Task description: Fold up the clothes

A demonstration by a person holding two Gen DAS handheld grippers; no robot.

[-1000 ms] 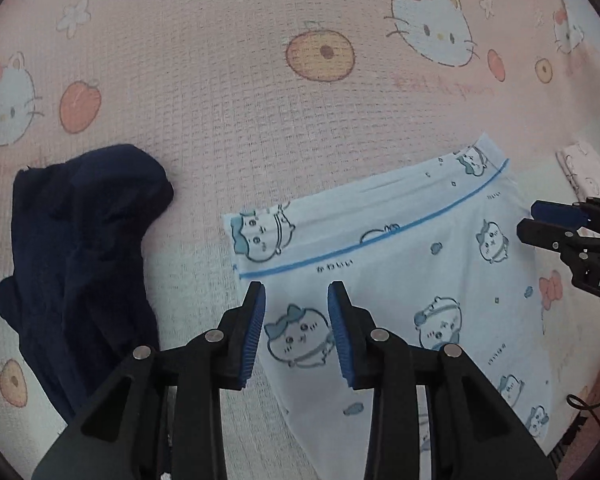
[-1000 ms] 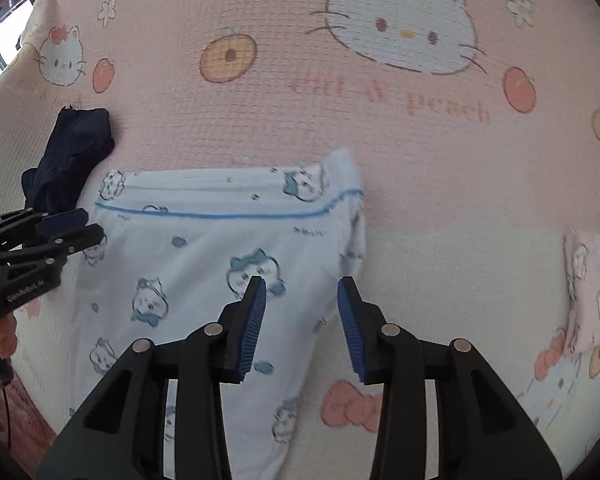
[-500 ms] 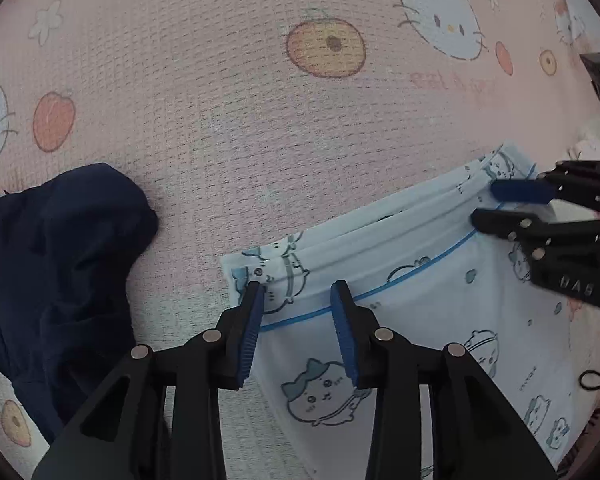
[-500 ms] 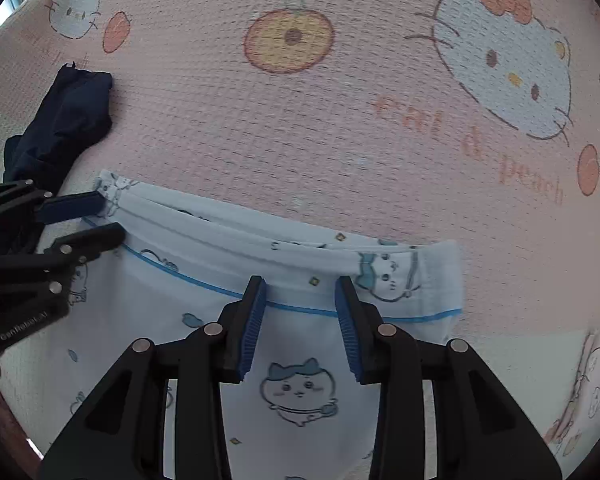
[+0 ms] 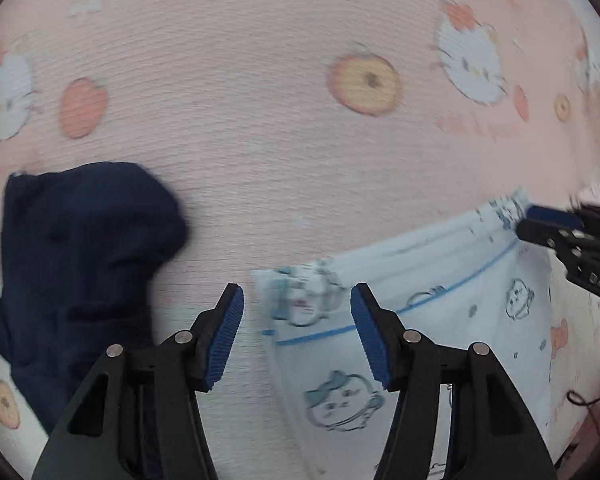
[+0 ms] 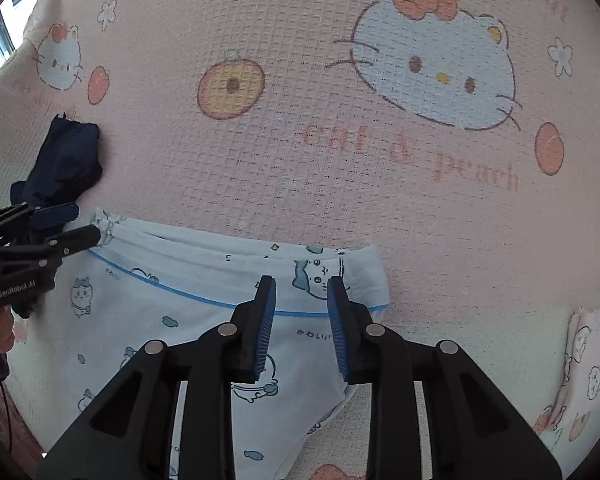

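Navy garment (image 5: 80,264) beside left tongs (image 5: 296,332)

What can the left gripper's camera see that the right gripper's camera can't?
Only the left wrist view shows the left gripper up close, jaws open around the waistband corner. Only the right wrist view shows the pink folded cloth at the right edge and a window. Both show the pale blue shorts, the navy garment, the right gripper, also open, and the pink cat blanket.
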